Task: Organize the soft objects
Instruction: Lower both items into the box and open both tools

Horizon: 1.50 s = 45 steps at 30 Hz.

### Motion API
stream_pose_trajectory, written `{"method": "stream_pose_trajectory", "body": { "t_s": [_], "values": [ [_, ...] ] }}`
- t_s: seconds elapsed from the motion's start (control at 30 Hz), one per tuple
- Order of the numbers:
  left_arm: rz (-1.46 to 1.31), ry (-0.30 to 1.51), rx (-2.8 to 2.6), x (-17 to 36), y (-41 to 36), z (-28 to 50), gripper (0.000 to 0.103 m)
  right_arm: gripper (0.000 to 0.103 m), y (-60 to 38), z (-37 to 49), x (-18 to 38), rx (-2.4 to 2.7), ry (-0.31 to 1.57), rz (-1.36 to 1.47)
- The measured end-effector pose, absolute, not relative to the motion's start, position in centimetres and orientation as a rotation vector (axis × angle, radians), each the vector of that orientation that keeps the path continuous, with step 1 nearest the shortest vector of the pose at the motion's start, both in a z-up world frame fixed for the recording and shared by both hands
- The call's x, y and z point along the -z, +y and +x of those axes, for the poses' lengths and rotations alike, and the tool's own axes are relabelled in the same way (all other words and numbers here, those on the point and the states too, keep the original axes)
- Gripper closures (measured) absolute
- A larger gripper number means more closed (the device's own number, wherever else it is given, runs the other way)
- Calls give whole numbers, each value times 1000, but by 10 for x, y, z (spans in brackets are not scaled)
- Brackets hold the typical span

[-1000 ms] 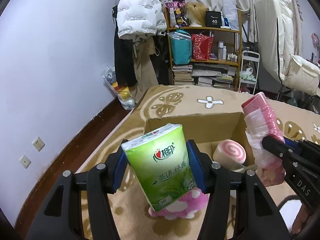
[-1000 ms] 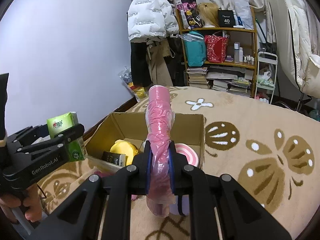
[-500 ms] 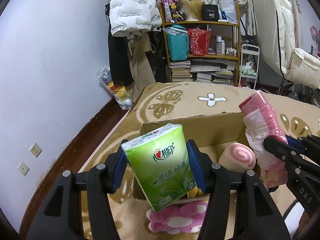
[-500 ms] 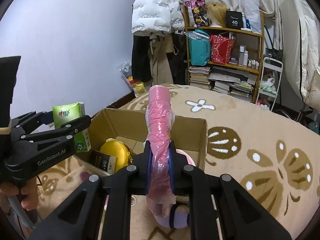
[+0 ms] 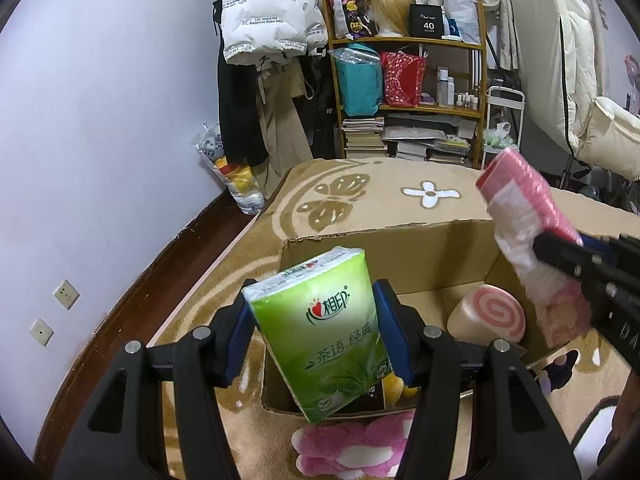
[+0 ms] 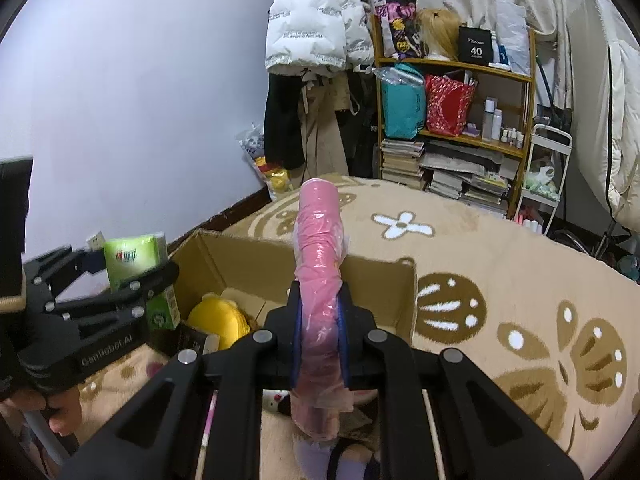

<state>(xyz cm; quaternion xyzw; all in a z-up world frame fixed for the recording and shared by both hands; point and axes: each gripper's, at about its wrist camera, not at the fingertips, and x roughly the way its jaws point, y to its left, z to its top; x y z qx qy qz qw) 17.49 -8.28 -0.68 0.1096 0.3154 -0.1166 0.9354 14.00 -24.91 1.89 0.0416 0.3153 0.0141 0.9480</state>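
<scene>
**Both tongs loaded, hanging over the box**

Cluttered bedroom corner: a tan rug (image 5: 360, 184) with brown leaf shapes and a white flower, a wooden shelf (image 5: 412, 92) stuffed with books and bags, and a white puffer jacket (image 5: 264, 16) hanging on the wall.

Left wrist view: the left tongs (image 5: 316, 328) were clamped on a green tissue pack (image 5: 320, 336), blue pads pressed on both sides, pack tilted a bit. Behind and below it sat an open cardboard box (image 5: 384, 248) on the rug, with a pink swirl-roll plush (image 5: 486, 318) inside. A fluffy pink plush (image 5: 352, 448) lay on the rug just in front of the box. The right tongs (image 5: 560, 248) came in from the right edge, squeezing a pink plastic-wrapped roll (image 5: 520, 208) over the box.

Right wrist view: the right tongs (image 6: 320, 340) were shut tight on the pink roll (image 6: 320, 264), which stood upright. The box (image 6: 256, 256) held a yellow plush (image 6: 218, 318). The left tongs (image 6: 132, 276) held the tissue pack (image 6: 136, 260) above the box's left edge.
</scene>
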Motion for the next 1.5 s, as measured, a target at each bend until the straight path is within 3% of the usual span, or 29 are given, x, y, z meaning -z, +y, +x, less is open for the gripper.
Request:
{"method": "stream_pose_trajectory", "body": {
  "t_s": [0.3, 0.63, 0.8, 0.9, 0.97, 1.2, 1.27, 1.37, 1.5],
  "values": [
    [231, 645, 247, 16, -83, 175, 46, 87, -255, 143, -21, -11, 584, 129],
    [230, 646, 255, 18, -83, 174, 44, 83, -255, 149, 12, 49, 711, 166],
    [220, 658, 259, 15, -81, 175, 27, 81, -260, 143, 7, 51, 690, 181],
    [232, 654, 248, 13, -79, 173, 23, 71, -258, 141, 1, 46, 680, 177],
    [236, 652, 226, 11, -76, 171, 17, 56, -258, 138, -2, 53, 673, 177],
    [232, 641, 182, 0, -61, 161, 9, 22, -261, 123, -19, 56, 656, 207],
    [229, 635, 171, -4, -56, 157, 6, 8, -259, 118, -23, 60, 643, 192],
    [212, 643, 160, -9, -48, 151, 6, 1, -257, 108, -29, 68, 625, 181],
    [205, 653, 141, -13, -35, 139, 6, 0, -254, 97, -34, 77, 623, 185]
  ]
}}
